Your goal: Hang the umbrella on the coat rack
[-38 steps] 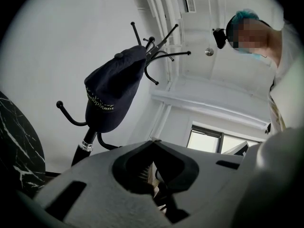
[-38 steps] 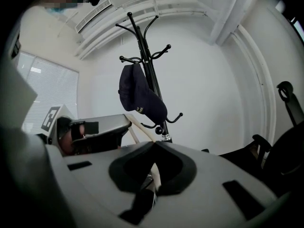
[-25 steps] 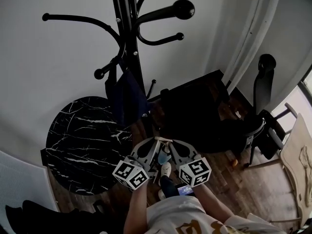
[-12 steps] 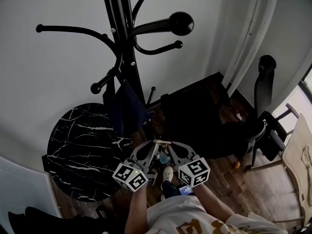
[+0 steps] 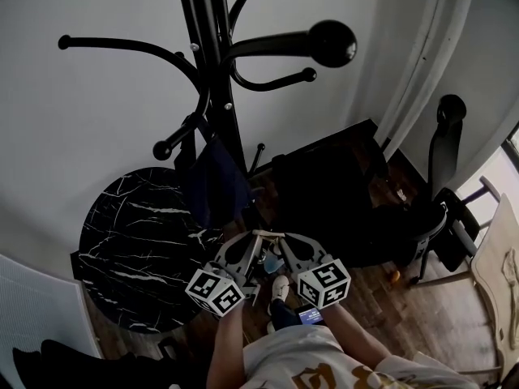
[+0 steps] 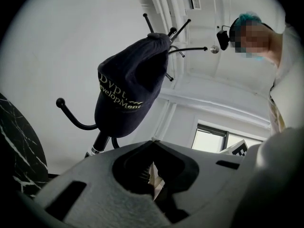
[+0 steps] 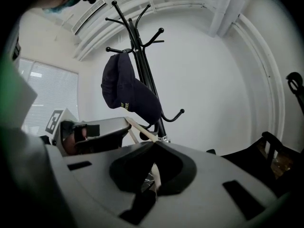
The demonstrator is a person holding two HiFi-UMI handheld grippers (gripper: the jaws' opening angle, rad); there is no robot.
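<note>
Jaws of the left gripper (image 6: 153,144) are pressed together with nothing between them, tips pointing up toward the navy cap (image 6: 126,89), which hangs from a low hook of the coat rack (image 5: 212,71). Just beside it, the right gripper (image 7: 154,146) is likewise closed and empty.

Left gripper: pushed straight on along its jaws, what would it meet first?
Most likely the navy cap hanging on the coat rack, just up-left of the left gripper tips; depth is unclear.
</note>
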